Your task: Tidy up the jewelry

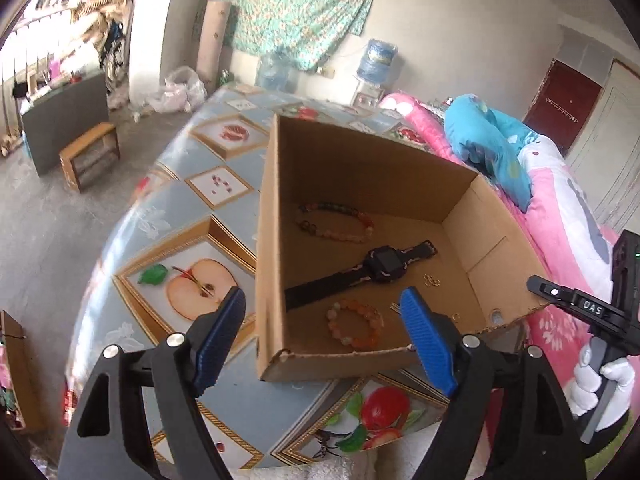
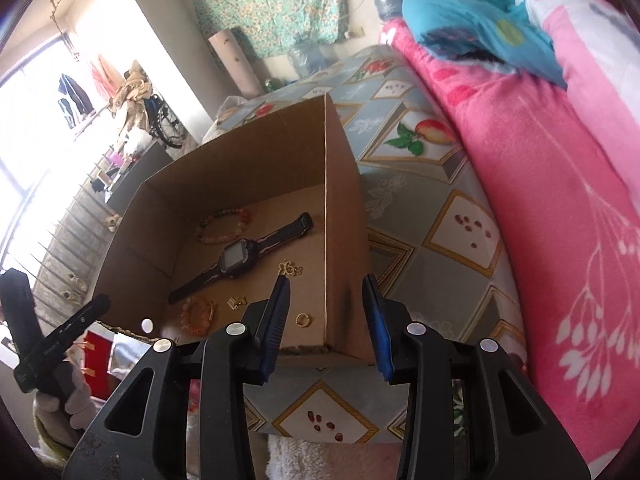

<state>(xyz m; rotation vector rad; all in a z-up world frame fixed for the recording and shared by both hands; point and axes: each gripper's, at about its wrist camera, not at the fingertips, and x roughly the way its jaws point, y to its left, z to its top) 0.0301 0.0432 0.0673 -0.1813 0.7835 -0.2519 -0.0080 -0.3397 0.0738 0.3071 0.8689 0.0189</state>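
Observation:
An open cardboard box [image 1: 276,216] [image 2: 344,208] stands on the fruit-patterned table [image 1: 192,200]. On its floor lie a black watch [image 1: 384,264] [image 2: 236,258], a mixed-bead bracelet [image 1: 336,220] [image 2: 224,224], an orange bead bracelet [image 1: 356,324] [image 2: 198,316], a gold ring [image 2: 303,320] and small gold pieces [image 1: 432,280] [image 2: 290,268]. My left gripper [image 1: 326,340] hangs open over the box's near corner, holding nothing. My right gripper [image 2: 327,320] is open and straddles the box's right wall near its front corner, pads apart from the cardboard.
A bed with a pink blanket [image 2: 540,180] and a blue pillow [image 1: 488,140] runs along the table's right side. A small wooden stool [image 1: 90,156] stands on the floor at left. A gloved hand [image 1: 600,384] holds the right gripper's handle.

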